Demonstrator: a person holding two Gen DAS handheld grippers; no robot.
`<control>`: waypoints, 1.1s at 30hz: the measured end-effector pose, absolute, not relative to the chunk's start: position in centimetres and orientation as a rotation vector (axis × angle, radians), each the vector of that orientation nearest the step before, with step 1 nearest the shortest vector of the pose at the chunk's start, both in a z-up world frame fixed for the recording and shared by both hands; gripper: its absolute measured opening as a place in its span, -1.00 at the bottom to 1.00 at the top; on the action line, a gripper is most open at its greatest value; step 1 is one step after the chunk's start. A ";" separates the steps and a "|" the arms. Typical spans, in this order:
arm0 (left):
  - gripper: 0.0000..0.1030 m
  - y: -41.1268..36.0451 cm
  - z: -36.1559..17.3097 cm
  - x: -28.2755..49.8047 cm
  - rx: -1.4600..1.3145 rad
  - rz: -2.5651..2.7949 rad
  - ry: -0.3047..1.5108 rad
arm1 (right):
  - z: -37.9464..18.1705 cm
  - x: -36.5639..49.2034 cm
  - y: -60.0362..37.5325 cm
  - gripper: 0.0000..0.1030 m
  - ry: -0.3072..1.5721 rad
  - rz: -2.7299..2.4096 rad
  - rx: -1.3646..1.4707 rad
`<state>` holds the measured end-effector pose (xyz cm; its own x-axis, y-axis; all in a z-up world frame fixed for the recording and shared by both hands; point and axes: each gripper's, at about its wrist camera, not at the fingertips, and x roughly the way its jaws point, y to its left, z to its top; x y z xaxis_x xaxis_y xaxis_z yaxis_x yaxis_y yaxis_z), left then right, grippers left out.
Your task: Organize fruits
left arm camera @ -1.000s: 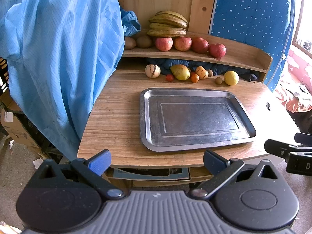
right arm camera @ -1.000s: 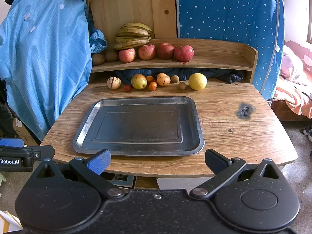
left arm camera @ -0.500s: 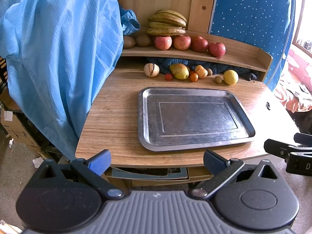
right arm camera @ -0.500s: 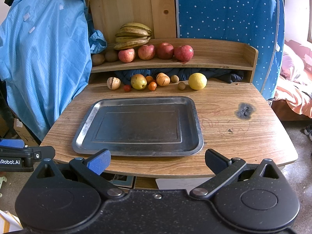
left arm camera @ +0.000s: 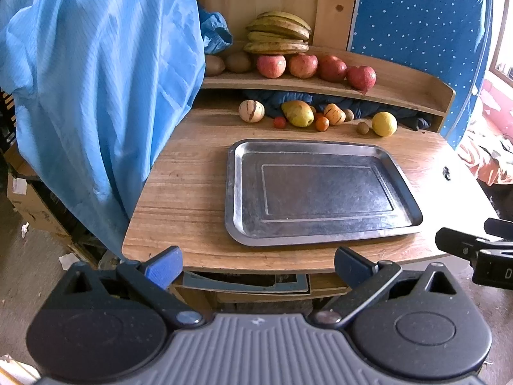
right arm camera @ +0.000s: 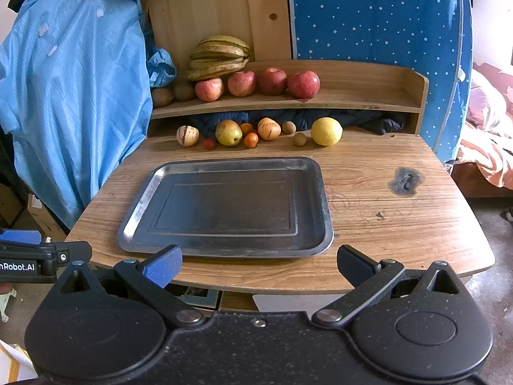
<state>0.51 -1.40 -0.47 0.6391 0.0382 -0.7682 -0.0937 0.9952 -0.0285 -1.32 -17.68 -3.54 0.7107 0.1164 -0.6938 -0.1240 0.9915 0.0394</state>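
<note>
Metal is the landmark: a rectangular grey steel tray [right arm camera: 226,207] lies flat on the rounded wooden table [right arm camera: 384,221] with nothing in it. Beyond the tray's far rim, along the back of the table, sits a row of loose fruit: a striped cream melon-like fruit [right arm camera: 187,135], a small red tomato-like fruit [right arm camera: 209,143], a yellow-green pear [right arm camera: 228,132], a small orange fruit [right arm camera: 251,140], a second striped orange-cream fruit [right arm camera: 268,128], two small brown round fruits [right arm camera: 299,139] and a yellow lemon [right arm camera: 326,131]. Higher behind the tray, the raised wooden shelf [right arm camera: 368,96] carries four red apples [right arm camera: 272,81], two brown kiwis [right arm camera: 184,90] and a bunch of yellow-green bananas [right arm camera: 219,54]. Both tools hover off the tray's near rim, clear of the table: the left gripper [left arm camera: 258,264] and the right gripper [right arm camera: 259,263] each have fingers spread wide with nothing between them. Compared with a second ago, the left view has eased back and up slightly, so the tray sits a little higher in it; no fruit has shifted.
</note>
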 end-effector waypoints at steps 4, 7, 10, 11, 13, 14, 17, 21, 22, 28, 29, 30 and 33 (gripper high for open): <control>0.99 -1.9 -0.7 0.8 -0.073 0.090 0.891 | -3.7 -1.1 -18.0 0.99 0.780 0.150 -0.007; 0.99 -2.5 -1.0 1.1 -0.074 0.101 0.908 | -4.0 -0.6 -18.5 0.99 0.794 0.168 -0.006; 0.99 -3.1 -1.3 1.5 -0.076 0.115 0.927 | -4.3 -0.1 -19.0 0.99 0.813 0.186 -0.004; 0.99 -3.3 -1.3 1.7 -0.077 0.119 0.934 | -4.3 0.1 -19.3 0.99 0.818 0.191 -0.003; 0.99 -3.7 -1.5 2.0 -0.079 0.130 0.946 | -4.5 0.6 -19.8 0.99 0.830 0.202 -0.002; 0.99 -3.9 -1.6 2.1 -0.080 0.137 0.953 | -4.6 0.7 -20.0 0.99 0.835 0.207 -0.002; 0.99 -4.5 -1.8 2.5 -0.078 0.156 0.966 | -4.9 1.3 -20.5 0.99 0.851 0.227 0.000; 0.99 -5.3 -1.8 3.3 -0.071 0.189 0.977 | -5.4 2.2 -21.4 0.99 0.865 0.262 0.006; 0.99 -5.5 -1.8 3.4 -0.073 0.197 0.976 | -5.4 2.5 -21.6 0.99 0.864 0.272 0.006; 0.99 -6.5 -1.2 4.3 -0.083 0.257 0.960 | -5.2 4.3 -22.5 0.99 0.842 0.347 -0.009; 0.99 -6.6 -1.0 4.4 -0.084 0.273 0.953 | -5.1 4.6 -22.7 0.99 0.838 0.358 -0.011; 0.99 -6.6 -0.9 4.5 -0.087 0.285 0.946 | -5.0 4.8 -22.8 0.99 0.833 0.367 -0.012; 0.99 -6.6 -0.3 4.7 -0.089 0.317 0.930 | -4.6 5.5 -23.0 0.99 0.813 0.411 -0.010</control>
